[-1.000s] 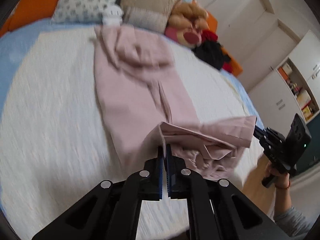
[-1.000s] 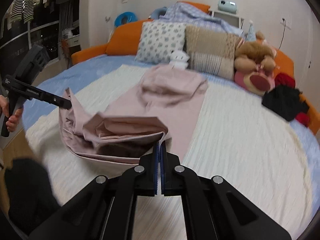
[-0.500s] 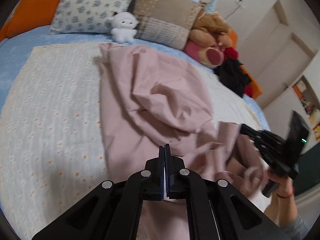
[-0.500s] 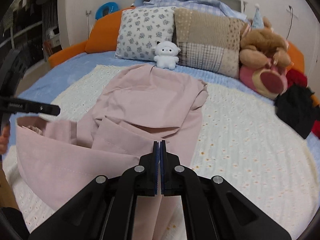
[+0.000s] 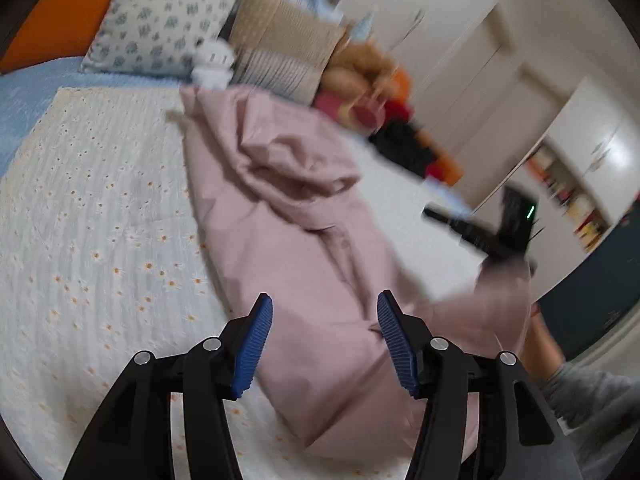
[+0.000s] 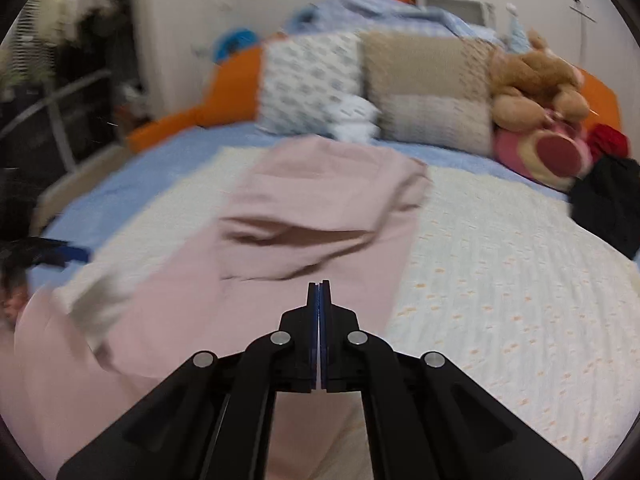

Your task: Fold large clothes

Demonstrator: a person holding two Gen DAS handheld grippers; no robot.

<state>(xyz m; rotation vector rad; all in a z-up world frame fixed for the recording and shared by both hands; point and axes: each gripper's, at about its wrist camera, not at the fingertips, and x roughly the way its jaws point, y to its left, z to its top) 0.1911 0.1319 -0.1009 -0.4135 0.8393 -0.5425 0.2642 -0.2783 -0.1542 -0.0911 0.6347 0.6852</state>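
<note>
A large pale pink garment (image 5: pixel 304 240) lies lengthwise on the white quilted bed cover (image 5: pixel 92 220), bunched near its far end. My left gripper (image 5: pixel 325 320) is open and empty, its blue pads (image 5: pixel 256 336) just above the garment's near end. My right gripper (image 6: pixel 319 300) is shut; in its own view the pink garment (image 6: pixel 320 216) runs under the closed jaws. In the left wrist view the right gripper (image 5: pixel 484 232) is blurred, with pink cloth hanging below it (image 5: pixel 500 304).
Pillows (image 6: pixel 428 88), a small white plush (image 5: pixel 214 62) and stuffed bears (image 6: pixel 536 88) line the orange headboard. Dark and red clothes (image 6: pixel 608 200) lie at the bed's right side. Cabinets and shelves (image 5: pixel 576 184) stand beyond the bed's right edge.
My left gripper has opened and let go of the pink garment, which now lies on the bed. My right gripper stays shut and has swung upward with its cloth edge.
</note>
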